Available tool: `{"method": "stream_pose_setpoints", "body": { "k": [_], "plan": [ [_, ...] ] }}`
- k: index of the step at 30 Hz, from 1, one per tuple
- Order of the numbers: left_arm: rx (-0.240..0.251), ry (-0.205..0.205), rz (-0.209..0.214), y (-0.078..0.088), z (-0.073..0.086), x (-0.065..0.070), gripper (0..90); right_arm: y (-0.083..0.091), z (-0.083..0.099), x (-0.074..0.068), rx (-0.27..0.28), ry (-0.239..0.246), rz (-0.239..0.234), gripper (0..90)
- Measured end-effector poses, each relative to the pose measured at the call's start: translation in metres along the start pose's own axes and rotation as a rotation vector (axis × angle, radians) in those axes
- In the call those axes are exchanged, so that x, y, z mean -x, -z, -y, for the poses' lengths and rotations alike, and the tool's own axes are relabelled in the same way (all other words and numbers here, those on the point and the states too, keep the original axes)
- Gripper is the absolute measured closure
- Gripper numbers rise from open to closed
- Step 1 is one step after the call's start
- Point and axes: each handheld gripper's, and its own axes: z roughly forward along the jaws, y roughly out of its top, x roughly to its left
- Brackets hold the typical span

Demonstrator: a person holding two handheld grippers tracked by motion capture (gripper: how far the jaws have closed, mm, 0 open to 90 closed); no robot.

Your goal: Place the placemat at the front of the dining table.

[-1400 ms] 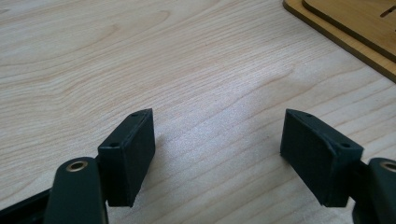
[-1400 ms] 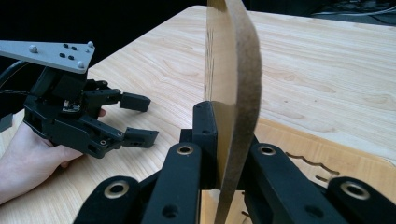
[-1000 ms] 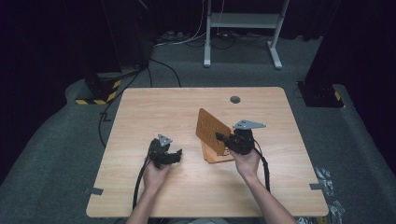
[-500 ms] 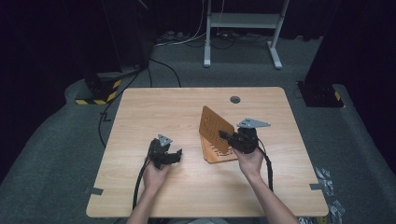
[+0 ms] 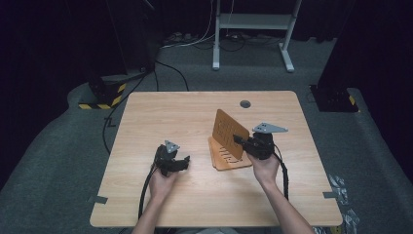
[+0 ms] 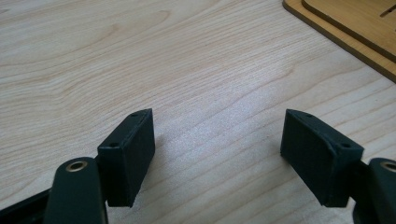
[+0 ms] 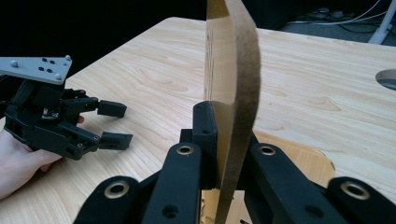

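Observation:
My right gripper is shut on the edge of a thin wooden board and holds it tilted up on its edge over the table's middle right. In the right gripper view the board rises between the jaws of this gripper, edge-on to the camera. Under it a stack of flat wooden boards lies on the table. My left gripper rests low over bare wood to the left of the stack. Its jaws stand open with nothing between them. It also appears in the right gripper view.
The wooden table has a round cable hole near its far edge. A corner of the flat boards lies just ahead of the left gripper. Beyond the table on the carpet are a white stand, cables and a base with black and yellow tape.
The right gripper has shifted slightly to the right with the board, which now stands a little more upright. The left gripper has stayed still.

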Motion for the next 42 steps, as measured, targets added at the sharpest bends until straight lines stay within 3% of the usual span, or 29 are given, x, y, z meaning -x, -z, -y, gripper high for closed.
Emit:
{"method": "stream_pose_setpoints", "body": {
  "k": [42],
  "plan": [
    [0.003,0.003,0.000,0.000,0.000,0.000,26.1,0.037,0.001,0.029,0.034,-0.019,0.101,86.3]
  ]
}}
